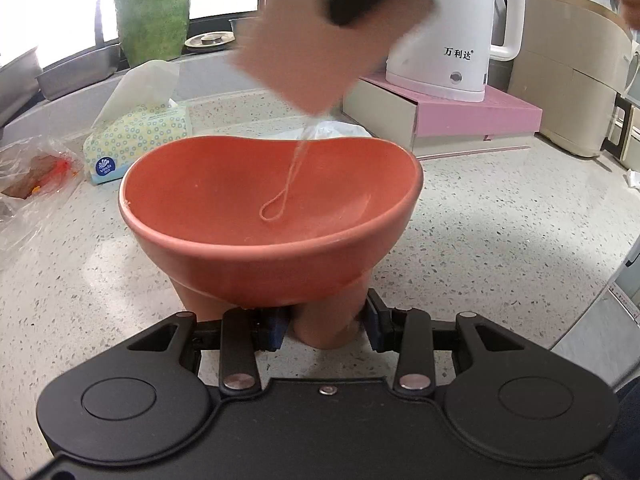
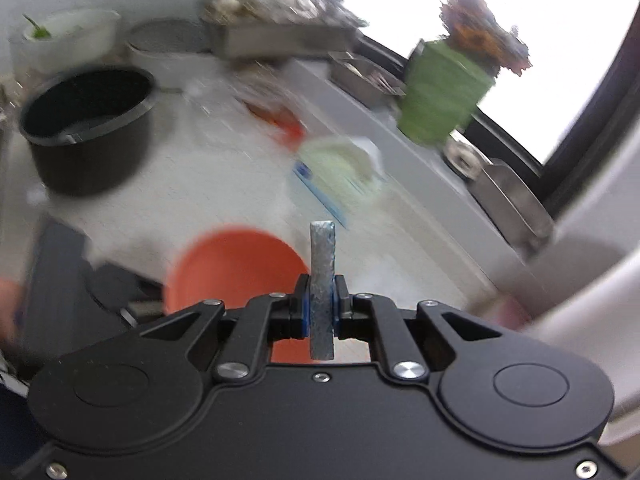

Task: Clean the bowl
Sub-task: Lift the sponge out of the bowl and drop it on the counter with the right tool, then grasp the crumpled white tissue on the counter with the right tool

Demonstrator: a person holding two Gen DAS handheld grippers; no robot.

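An orange footed bowl (image 1: 272, 208) stands on the speckled counter. My left gripper (image 1: 326, 326) is shut on the bowl's foot (image 1: 324, 328), pads on either side. A thin looped string (image 1: 280, 196) hangs into the bowl from a tan sponge pad (image 1: 320, 44) held above it, blurred. In the right wrist view my right gripper (image 2: 322, 308) is shut on that sponge, seen edge-on as a grey slab (image 2: 322, 276), above and right of the bowl (image 2: 232, 268).
A tissue pack (image 1: 136, 140) and a plastic bag (image 1: 28, 172) lie left of the bowl. A white kettle (image 1: 452, 28) stands on a pink box (image 1: 460, 116) behind right. A green vase (image 1: 154, 8), metal trays and a black pot (image 2: 88, 128) stand around.
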